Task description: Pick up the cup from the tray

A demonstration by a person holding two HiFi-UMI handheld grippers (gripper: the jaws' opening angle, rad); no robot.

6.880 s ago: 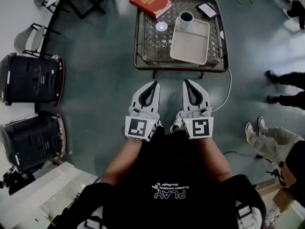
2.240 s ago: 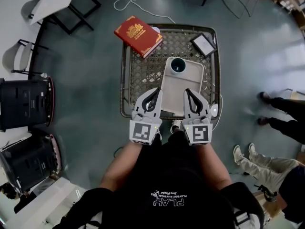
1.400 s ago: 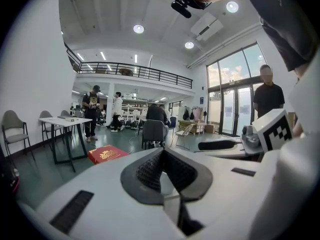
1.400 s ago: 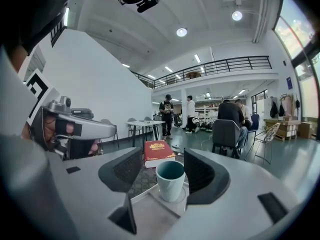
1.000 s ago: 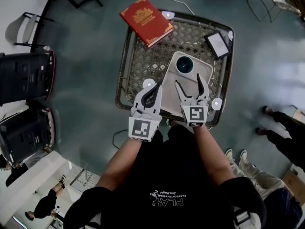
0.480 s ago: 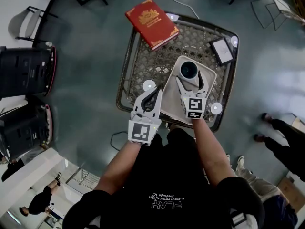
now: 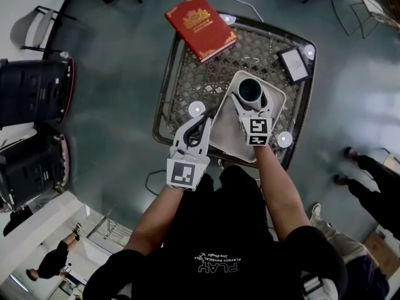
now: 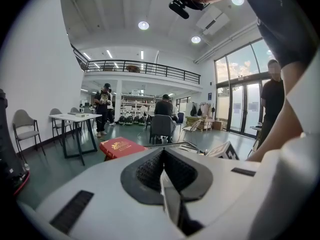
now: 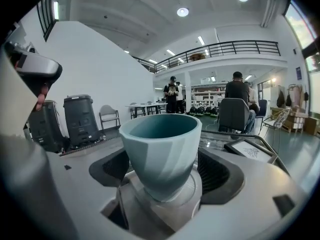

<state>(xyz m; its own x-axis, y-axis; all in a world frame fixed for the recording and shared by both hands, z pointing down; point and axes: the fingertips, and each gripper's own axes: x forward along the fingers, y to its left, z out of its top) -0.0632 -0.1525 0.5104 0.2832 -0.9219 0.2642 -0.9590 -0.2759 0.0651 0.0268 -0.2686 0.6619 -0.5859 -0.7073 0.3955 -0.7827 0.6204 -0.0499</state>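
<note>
Lattice-top table (image 7: 206, 83) on grey-green floor (image 7: 119, 105)
Three items are seen lying directly on it: a red book (image 7: 200, 27) overhanging the far-left corner, a beige tray (image 7: 228, 139) at the near right, and a small dark-framed panel (image 7: 294, 64) at the far right. Small white discs (image 7: 196, 109) are scattered on it, possibly lights or caps.

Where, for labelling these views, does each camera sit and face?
Head view: on the person's head, steeply down at tray and cup; torso, arms show.
Left gripper view: on the left hand-held gripper, along its shut jaws towards the book; an arm shows.
Right gripper view: on the right hand-held gripper, facing the cup between its open jaws.
Head and right gripper views share the cup.
</note>
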